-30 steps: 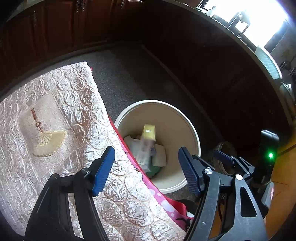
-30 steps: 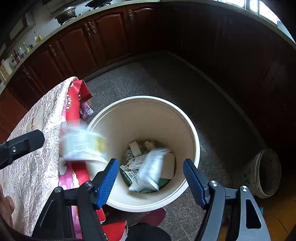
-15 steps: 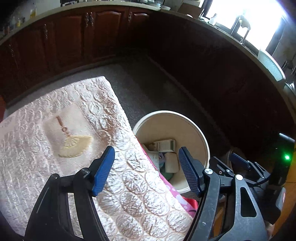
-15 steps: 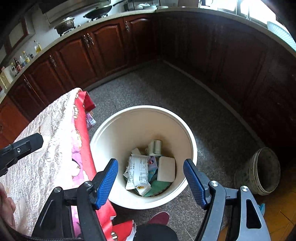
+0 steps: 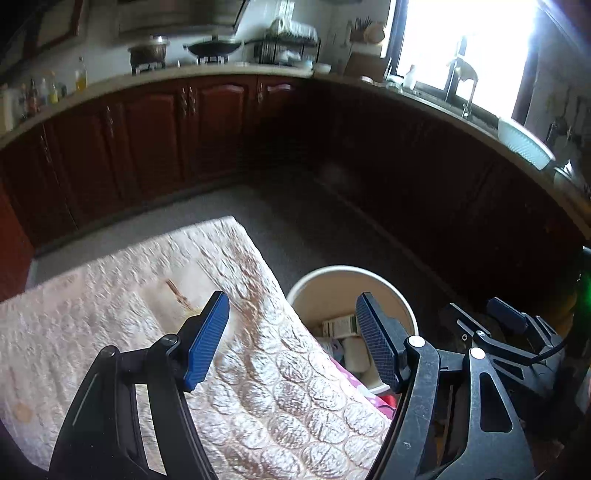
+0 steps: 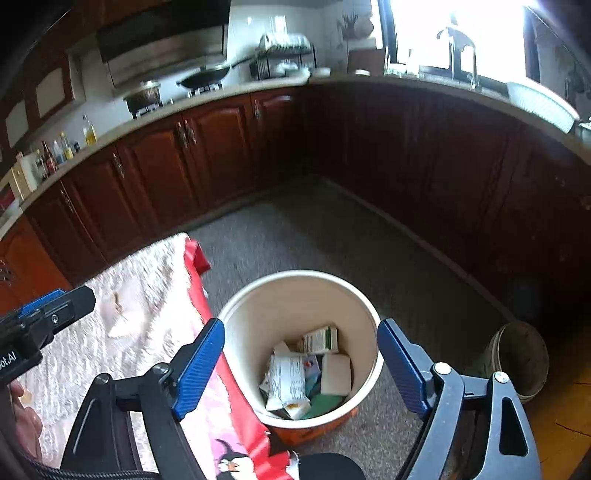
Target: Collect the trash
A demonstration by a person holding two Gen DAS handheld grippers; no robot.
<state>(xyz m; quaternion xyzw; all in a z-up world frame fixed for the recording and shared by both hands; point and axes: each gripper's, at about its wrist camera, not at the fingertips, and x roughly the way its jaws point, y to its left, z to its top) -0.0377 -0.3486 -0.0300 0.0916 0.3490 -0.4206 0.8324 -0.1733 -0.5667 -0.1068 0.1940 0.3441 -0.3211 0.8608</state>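
1. The desk (image 5: 110,332) is standing just beside the bucket (image 6: 236,314), bare of trash.
2. The trash (image 6: 291,376) is lying inside the bucket, below your right gripper (image 6: 299,369).
3. Your left gripper (image 5: 291,339) is hovering over the desk edge; both grippers' fingers are gaping empty, the right's having just been opening.

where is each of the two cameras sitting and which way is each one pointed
Left wrist: rides the left gripper, angled down over the quilted table cover toward the kitchen cabinets; its open jaws and the right gripper show.
Right wrist: rides the right gripper, angled down at the trash bin; its open jaws, just opening wider and empty, and the left gripper show.
Shared: bin, cover, cabinets, window.
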